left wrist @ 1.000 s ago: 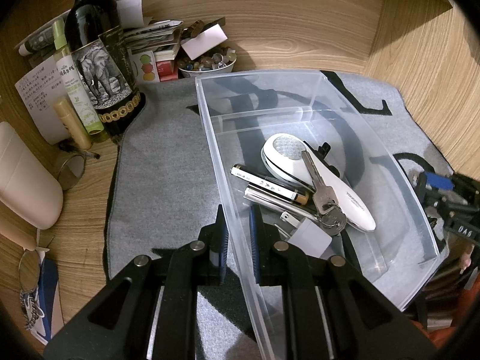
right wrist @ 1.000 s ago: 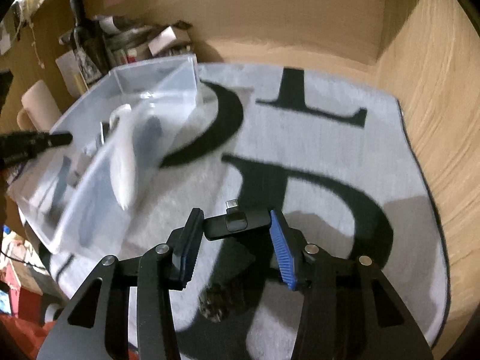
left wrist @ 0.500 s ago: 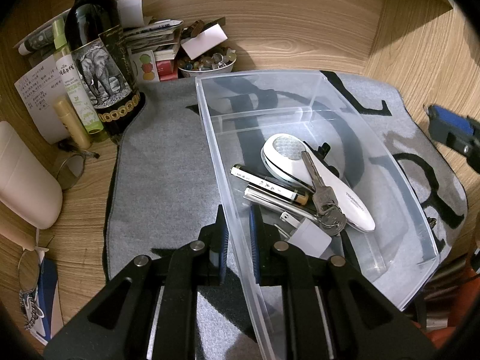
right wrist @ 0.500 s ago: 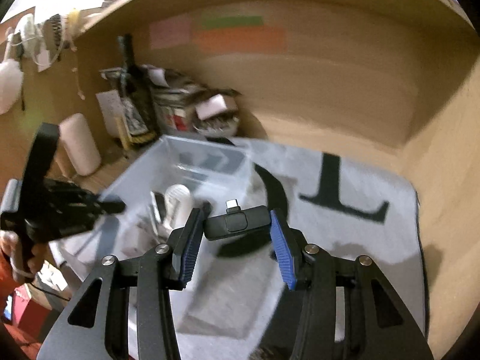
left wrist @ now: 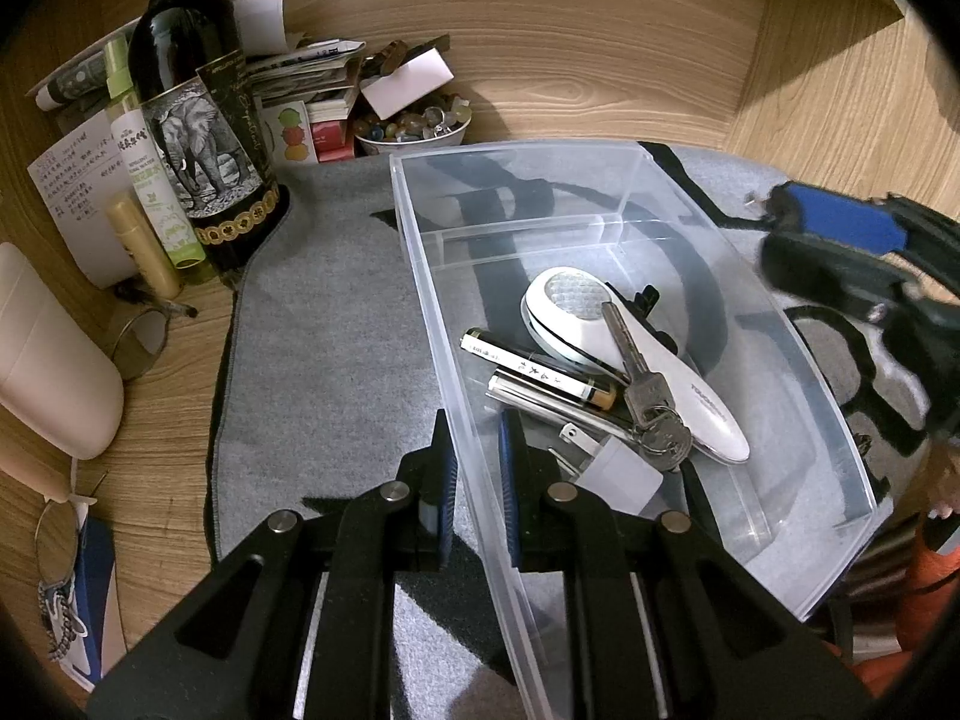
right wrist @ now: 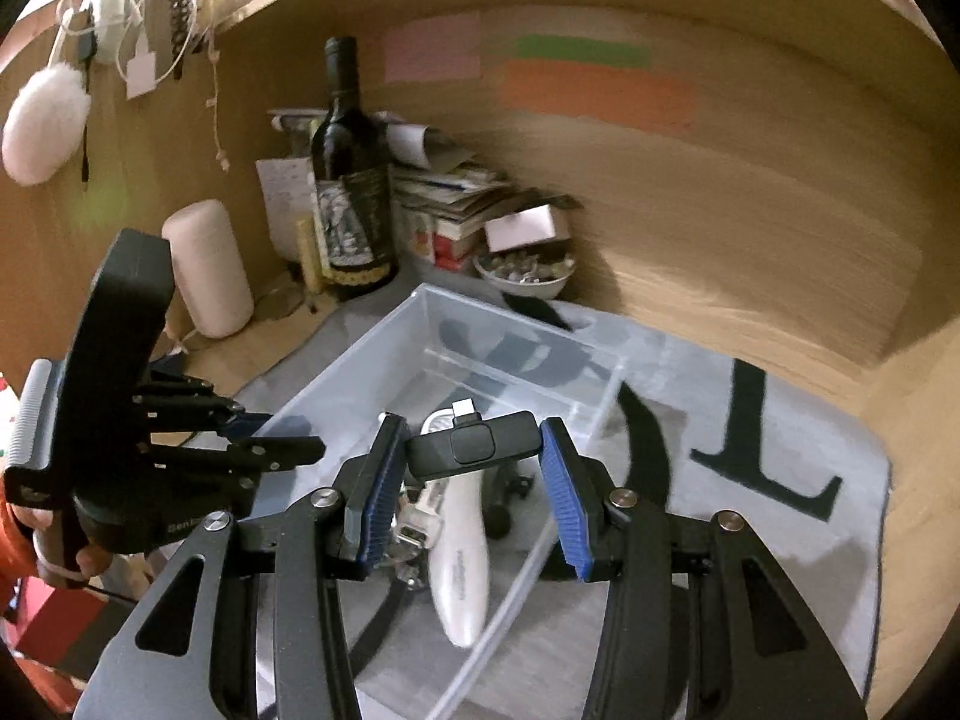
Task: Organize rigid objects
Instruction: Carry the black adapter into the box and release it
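Right wrist: black adapter (right wrist: pixel 474 444) pinched in right claw (right wrist: pixel 474 492).

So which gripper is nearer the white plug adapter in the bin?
Left. The left gripper clamps the bin wall right beside the white plug adapter; the right gripper hangs above the bin, holding a black dongle.

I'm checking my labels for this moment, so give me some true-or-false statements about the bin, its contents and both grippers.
1. The left gripper clamps the bin wall. True.
2. The right gripper is empty. False: it holds a black adapter.
3. Keys lie across the white device in the bin. True.
4. The bottle stands inside the bin. False: it stands outside, at the mat's corner.
5. The bin is empty. False: it also holds a battery and a charger.
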Demonstrator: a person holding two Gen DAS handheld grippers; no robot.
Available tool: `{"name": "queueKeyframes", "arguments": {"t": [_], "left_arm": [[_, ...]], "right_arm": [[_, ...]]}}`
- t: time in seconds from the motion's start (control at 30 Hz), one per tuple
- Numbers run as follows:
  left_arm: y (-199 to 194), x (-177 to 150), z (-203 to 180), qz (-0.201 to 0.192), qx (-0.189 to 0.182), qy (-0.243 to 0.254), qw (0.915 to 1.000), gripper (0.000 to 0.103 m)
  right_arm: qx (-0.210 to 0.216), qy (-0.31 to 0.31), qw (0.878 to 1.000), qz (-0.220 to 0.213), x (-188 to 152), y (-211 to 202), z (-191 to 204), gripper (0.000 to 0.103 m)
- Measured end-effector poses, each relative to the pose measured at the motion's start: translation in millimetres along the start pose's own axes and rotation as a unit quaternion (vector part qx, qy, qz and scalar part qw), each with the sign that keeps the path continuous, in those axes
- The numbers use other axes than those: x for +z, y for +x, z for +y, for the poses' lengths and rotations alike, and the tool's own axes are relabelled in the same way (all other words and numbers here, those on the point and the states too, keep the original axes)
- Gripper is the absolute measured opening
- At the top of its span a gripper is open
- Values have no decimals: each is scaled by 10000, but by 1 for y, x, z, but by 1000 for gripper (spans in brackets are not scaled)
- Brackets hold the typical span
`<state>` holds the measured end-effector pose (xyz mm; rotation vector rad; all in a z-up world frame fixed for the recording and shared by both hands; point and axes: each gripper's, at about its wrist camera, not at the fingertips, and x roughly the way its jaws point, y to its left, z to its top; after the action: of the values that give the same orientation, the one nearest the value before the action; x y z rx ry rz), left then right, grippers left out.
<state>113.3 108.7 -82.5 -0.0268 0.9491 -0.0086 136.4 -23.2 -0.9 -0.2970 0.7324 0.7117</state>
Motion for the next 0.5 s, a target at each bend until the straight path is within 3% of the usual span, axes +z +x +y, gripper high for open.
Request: {"name": "queueKeyframes", "arguments": {"t": [0.5], "left_arm": [[0, 0, 0, 1, -6, -2, 10000, 13]], "right_arm": [[256, -90, 9962, 822, -5, 55, 13, 42]]}}
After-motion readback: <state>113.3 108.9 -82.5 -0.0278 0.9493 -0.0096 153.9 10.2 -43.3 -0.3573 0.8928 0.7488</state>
